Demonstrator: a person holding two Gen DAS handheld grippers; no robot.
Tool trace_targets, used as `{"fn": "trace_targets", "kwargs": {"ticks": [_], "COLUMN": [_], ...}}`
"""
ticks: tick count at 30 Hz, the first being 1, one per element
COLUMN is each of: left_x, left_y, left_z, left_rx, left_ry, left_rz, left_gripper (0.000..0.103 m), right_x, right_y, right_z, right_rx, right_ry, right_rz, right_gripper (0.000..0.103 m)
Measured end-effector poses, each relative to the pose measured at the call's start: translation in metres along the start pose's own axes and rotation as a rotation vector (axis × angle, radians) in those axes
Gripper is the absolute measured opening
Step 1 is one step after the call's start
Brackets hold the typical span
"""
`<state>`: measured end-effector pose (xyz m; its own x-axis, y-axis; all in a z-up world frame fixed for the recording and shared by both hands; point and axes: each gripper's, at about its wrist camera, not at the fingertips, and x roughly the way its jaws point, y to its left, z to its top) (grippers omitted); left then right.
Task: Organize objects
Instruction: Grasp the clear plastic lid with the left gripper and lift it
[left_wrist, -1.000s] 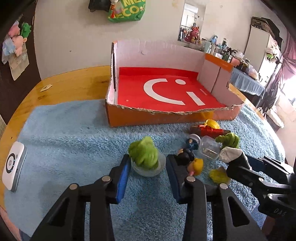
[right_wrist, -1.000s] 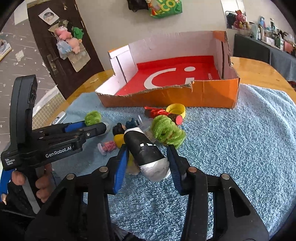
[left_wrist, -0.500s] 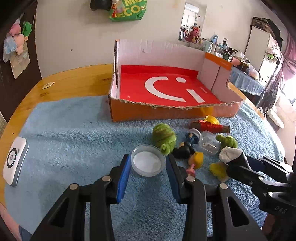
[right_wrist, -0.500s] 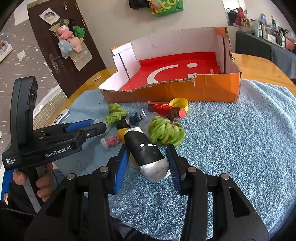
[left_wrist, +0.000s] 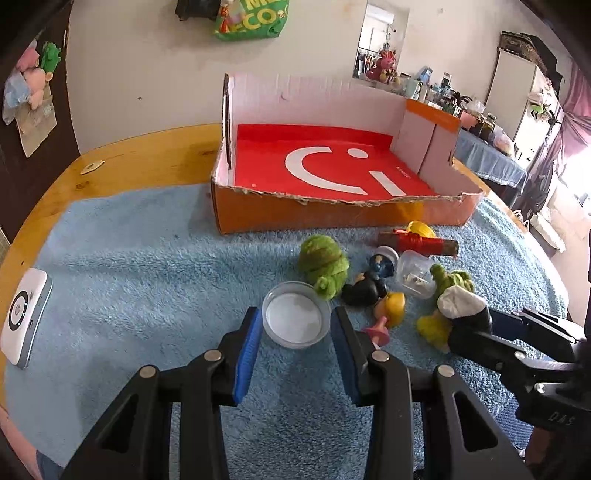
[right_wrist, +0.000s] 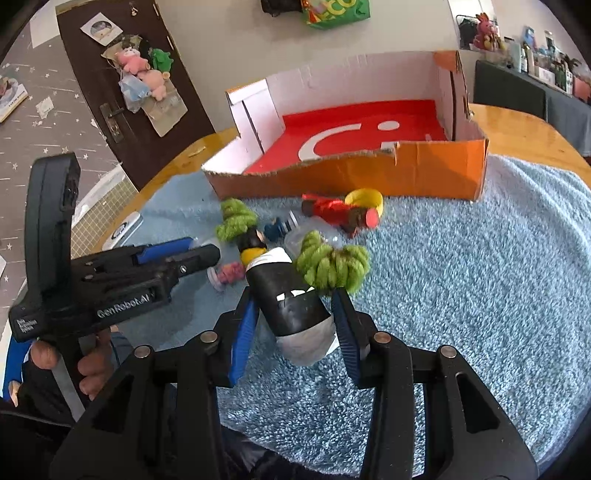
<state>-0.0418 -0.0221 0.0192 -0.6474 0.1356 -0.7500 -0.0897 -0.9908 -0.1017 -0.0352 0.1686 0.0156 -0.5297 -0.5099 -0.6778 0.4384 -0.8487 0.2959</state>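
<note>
My left gripper (left_wrist: 296, 332) is open around a clear round lid (left_wrist: 296, 319) lying on the blue towel. A green yarn ball (left_wrist: 324, 263) lies just beyond the lid. My right gripper (right_wrist: 295, 326) is shut on a black and white bottle-shaped toy (right_wrist: 286, 299); it shows in the left wrist view (left_wrist: 463, 310) too. A second green yarn tuft (right_wrist: 332, 264) lies against that toy. The orange cardboard box (left_wrist: 325, 214) with a red floor stands behind, holding nothing.
Small toys lie in a heap: a red cylinder (left_wrist: 421, 242), a yellow ring (right_wrist: 364, 199), a clear jar (left_wrist: 413, 273), a black and yellow figure (left_wrist: 369, 293), a pink piece (right_wrist: 227, 275). A white device (left_wrist: 24, 317) lies at the towel's left edge.
The green yarn ball left my left gripper and now lies beyond the lid. My left gripper has come around the lid. My right gripper still holds the toy.
</note>
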Motion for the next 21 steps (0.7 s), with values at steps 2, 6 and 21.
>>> {"fn": "trace_targets", "kwargs": {"ticks": [2, 6, 21], "left_x": [0.0, 0.002, 0.017], "left_y": [-0.001, -0.001, -0.011], "left_z": [0.0, 0.002, 0.008], "left_rx": [0.007, 0.011, 0.065], "left_ry": [-0.002, -0.003, 0.02], "left_rz": [0.004, -0.003, 0.042], "left_gripper": [0.041, 0.041, 0.044], "right_x": [0.001, 0.001, -0.002], "right_y": [0.0, -0.001, 0.0], "right_z": [-0.001, -0.001, 0.002], "right_rx": [0.001, 0.004, 0.008], "right_ry": [-0.003, -0.003, -0.007], "right_rz": [0.0, 0.006, 0.018], "right_gripper": [0.039, 0.038, 0.038]}}
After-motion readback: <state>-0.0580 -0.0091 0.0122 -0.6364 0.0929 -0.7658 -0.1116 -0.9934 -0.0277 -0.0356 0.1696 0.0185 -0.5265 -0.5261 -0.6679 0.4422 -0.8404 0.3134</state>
